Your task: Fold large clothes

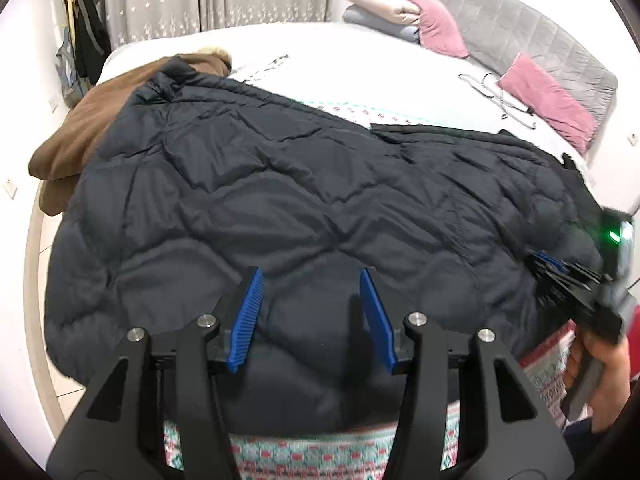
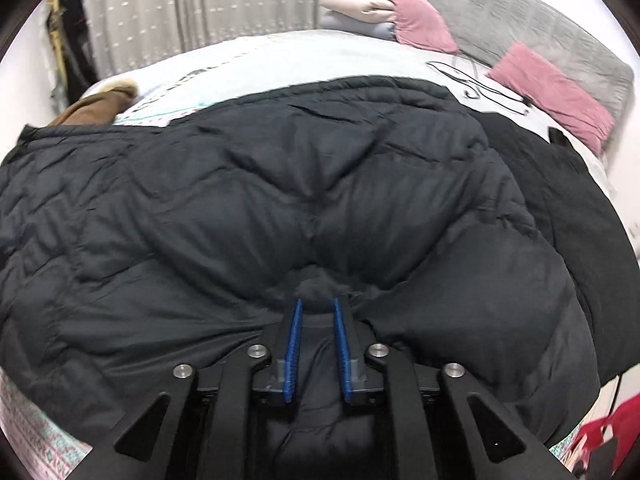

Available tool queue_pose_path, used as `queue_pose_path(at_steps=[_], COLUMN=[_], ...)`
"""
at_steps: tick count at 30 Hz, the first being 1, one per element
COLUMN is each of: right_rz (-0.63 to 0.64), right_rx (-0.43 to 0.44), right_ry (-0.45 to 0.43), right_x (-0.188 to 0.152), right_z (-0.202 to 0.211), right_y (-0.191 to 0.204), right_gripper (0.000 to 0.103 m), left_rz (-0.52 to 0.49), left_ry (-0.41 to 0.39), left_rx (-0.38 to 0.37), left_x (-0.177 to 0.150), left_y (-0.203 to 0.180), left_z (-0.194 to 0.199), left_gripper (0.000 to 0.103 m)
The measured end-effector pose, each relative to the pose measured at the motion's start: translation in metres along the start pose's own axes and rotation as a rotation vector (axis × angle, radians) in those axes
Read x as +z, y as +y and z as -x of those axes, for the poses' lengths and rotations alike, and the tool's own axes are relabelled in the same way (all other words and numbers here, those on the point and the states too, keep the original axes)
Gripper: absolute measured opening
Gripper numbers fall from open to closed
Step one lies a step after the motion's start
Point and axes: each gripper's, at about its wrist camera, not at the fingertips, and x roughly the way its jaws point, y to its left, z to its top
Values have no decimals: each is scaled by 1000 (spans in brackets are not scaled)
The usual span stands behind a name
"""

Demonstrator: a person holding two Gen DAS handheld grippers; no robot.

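We judge the fold barely begun: the dark puffer coat (image 1: 280, 184) lies spread across the near bed (image 1: 360, 64), our left gripper (image 1: 312, 312) poised above it, fingers apart, while our right gripper (image 2: 317, 320) pinches its near edge.

Dark quilted coat (image 2: 280, 184) spread over bed (image 2: 280, 56); right gripper (image 2: 318, 304) pinching a fabric bunch. Brown garment (image 2: 96, 106), pink pillows (image 2: 416, 20) beyond.

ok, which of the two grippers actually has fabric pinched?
The right gripper: jaws squeezed on a bunch of the dark puffer coat. The left gripper hovers, jaws wide apart.
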Motion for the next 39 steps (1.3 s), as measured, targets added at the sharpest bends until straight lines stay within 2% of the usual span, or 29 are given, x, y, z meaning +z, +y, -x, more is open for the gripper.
queue_pose_path(at_steps=[2, 6, 9, 13, 17, 20, 26, 29, 32, 34, 36, 38, 39], right_rz=[-2, 18, 11, -33, 25, 2, 37, 6, 0, 11, 21, 39, 47], right_rx=[-11, -14, 3, 60, 53, 61, 34, 50, 90, 126, 167, 192, 192], right_ry=[-10, -18, -3, 33, -7, 26, 10, 19, -3, -37, -48, -48, -46], right_x=[4, 5, 0, -1, -4, -7, -8, -6, -5, -5, -4, -5, -5], right_z=[-5, -13, -11, 9, 28, 10, 0, 5, 20, 32, 38, 40, 39], right_y=[4, 9, 6, -9, -11, -19, -11, -13, -13, -11, -6, 0, 3], right_gripper=[12, 13, 15, 19, 34, 35, 35, 35, 37, 43, 61, 69, 69], left_rz=[-32, -90, -92, -68, -95, -76, -61, -8, -23, -82, -163, -224, -270], left_ry=[-1, 16, 16, 27, 36, 47, 72, 87, 52, 27, 35, 51, 63], left_rx=[4, 108, 147, 143, 169, 161, 177, 171, 124, 103, 77, 61, 56], left_x=[-6, -14, -11, -7, -5, -1, -2, 5, 9, 7, 1, -7, -12], left_y=[-1, 2, 15, 19, 12, 12, 17, 17, 4, -17, -45, -68, -84], left_z=[1, -25, -41, -46, -54, -61, -65, -53, -32, -23, -23, -28, -34], left_gripper=[52, 52, 53, 54, 55, 55, 56, 56, 56, 57, 58, 58, 58])
